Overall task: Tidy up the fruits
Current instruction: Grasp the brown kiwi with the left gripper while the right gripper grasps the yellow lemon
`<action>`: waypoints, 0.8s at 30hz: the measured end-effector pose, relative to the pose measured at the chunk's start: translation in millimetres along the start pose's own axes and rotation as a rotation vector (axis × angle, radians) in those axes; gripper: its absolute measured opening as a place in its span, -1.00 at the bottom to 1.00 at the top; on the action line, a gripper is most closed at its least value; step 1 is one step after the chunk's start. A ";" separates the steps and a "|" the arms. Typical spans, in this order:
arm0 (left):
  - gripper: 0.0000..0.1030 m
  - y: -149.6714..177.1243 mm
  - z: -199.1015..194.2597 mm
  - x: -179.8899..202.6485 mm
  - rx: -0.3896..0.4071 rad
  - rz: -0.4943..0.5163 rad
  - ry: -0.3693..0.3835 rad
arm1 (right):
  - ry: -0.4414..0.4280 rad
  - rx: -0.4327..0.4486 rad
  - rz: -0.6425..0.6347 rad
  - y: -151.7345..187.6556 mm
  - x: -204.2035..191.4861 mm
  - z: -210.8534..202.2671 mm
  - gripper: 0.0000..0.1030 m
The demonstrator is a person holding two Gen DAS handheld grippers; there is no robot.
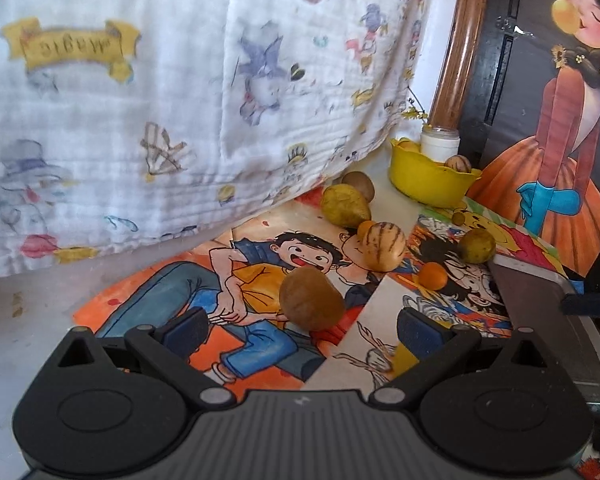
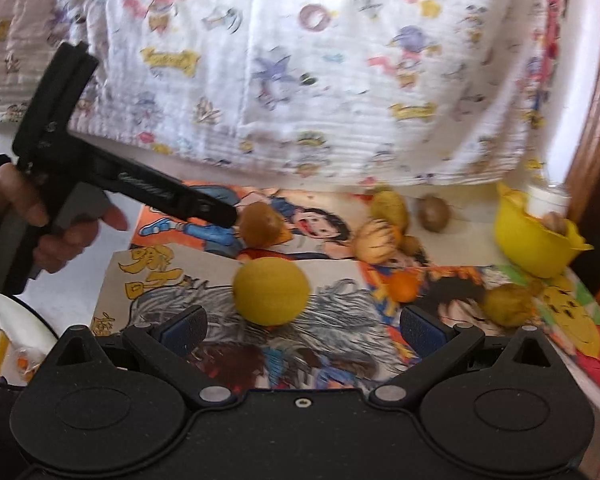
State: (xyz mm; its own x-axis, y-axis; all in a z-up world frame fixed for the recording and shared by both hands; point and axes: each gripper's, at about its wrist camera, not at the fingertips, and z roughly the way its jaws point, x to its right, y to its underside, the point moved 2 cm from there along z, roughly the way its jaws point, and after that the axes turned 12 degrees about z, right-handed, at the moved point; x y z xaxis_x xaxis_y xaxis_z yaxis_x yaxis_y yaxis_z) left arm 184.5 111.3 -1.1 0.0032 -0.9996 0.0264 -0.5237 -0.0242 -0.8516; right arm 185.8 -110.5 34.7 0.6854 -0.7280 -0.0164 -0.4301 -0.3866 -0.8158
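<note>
A brown fruit is lying on the cartoon drawings covering the table, just ahead of the left gripper, whose jaws are standing wide apart and holding nothing. A yellow ball-shaped fruit is sitting likewise between and just beyond the fingers of the right gripper, also spread wide and empty. Farther back, a striped fruit, 2 oranges and greenish fruits are lying loose. The yellow bowl is standing at the far right corner, holding some fruit. Only the right wrist view is showing a hand gripping the left tool's handle beside the brown fruit.
</note>
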 end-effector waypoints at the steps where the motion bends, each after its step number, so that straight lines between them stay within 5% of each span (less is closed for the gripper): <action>1: 0.99 0.0 4.3 -1.0 -0.004 0.003 0.001 | -0.006 -0.010 0.002 0.4 -1.3 5.8 0.93; 10: 0.86 -3.7 34.1 -16.7 -0.048 -0.048 0.050 | -0.045 -0.077 0.014 -0.9 -5.2 45.9 0.75; 24: 0.28 -5.9 59.6 -17.9 -0.100 -0.061 0.132 | -0.083 -0.093 0.033 -7.1 -11.7 71.6 0.46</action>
State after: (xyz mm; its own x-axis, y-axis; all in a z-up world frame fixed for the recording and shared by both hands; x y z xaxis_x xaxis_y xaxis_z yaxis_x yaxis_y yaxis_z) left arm 238.3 128.7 -27.8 -0.0710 -0.9861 0.1501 -0.6085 -0.0765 -0.7899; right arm 222.9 -58.7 -0.7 0.7149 -0.6930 -0.0935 -0.5031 -0.4168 -0.7571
